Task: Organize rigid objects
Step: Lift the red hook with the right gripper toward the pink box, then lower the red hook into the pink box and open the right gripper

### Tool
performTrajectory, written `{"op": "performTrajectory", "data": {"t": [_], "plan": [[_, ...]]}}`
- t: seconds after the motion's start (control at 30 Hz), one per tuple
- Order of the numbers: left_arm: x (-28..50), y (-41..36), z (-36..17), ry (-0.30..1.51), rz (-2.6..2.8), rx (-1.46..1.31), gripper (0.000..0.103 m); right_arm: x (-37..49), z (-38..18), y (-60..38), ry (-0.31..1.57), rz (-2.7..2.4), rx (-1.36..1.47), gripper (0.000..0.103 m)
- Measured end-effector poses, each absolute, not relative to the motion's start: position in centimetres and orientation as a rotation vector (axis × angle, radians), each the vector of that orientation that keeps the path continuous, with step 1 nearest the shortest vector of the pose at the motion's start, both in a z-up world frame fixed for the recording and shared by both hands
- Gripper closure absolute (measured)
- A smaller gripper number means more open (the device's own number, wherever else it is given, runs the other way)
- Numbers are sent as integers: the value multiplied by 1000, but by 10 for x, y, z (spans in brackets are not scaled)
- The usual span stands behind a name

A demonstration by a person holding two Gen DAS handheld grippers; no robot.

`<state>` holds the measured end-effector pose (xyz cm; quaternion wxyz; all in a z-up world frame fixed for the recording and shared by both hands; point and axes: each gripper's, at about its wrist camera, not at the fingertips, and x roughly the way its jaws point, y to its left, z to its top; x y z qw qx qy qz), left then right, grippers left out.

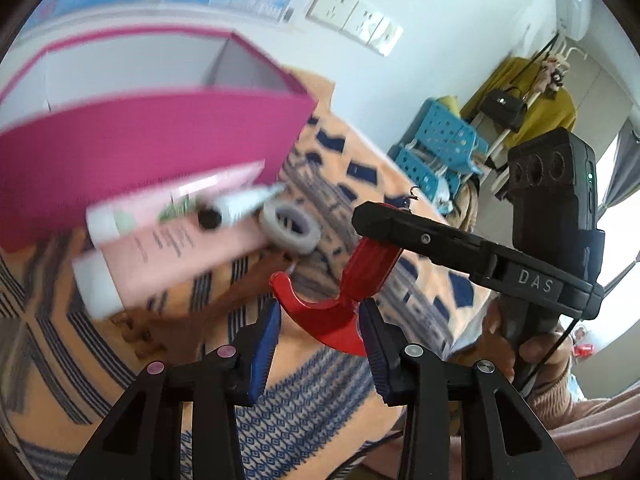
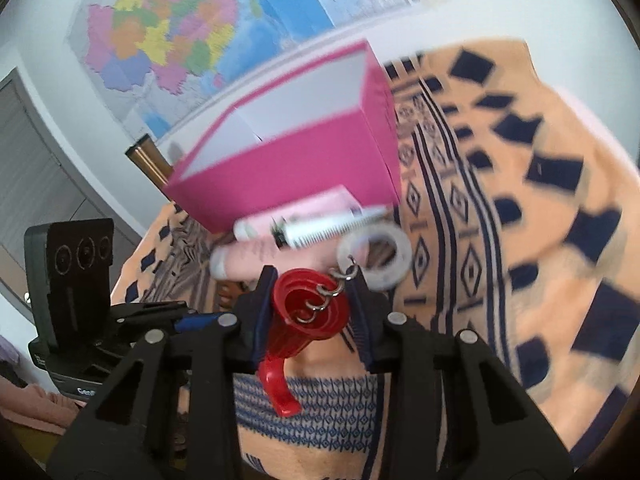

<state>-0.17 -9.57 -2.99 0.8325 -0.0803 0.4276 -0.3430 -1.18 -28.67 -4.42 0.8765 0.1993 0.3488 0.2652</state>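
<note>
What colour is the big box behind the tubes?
The box is bright pink outside and white inside, clearest in the right wrist view.

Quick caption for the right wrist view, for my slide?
Right gripper grips a red ringed tool, left gripper alongside, before the open pink box on a patterned cloth.

A tabletop is covered by an orange cloth (image 2: 560, 160) patterned with dark blue squares, stripes and diamond bands. Toward the far side, by the wall, an open pink box (image 2: 288, 168) with a white inside rests on the cloth. Just in front of it lie two pale pink tubes (image 1: 168, 248) with white caps, a syringe (image 2: 320, 228) across them, and a white tape roll (image 1: 290, 226) to their right.
</note>
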Motion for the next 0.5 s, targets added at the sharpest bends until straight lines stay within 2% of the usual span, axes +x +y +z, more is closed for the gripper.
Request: {"op": "performTrajectory", "data": {"t": [0.5], "plan": [[58,-69,55,716,-593,-148,63,56,45,-267,528,667,341,66]]}}
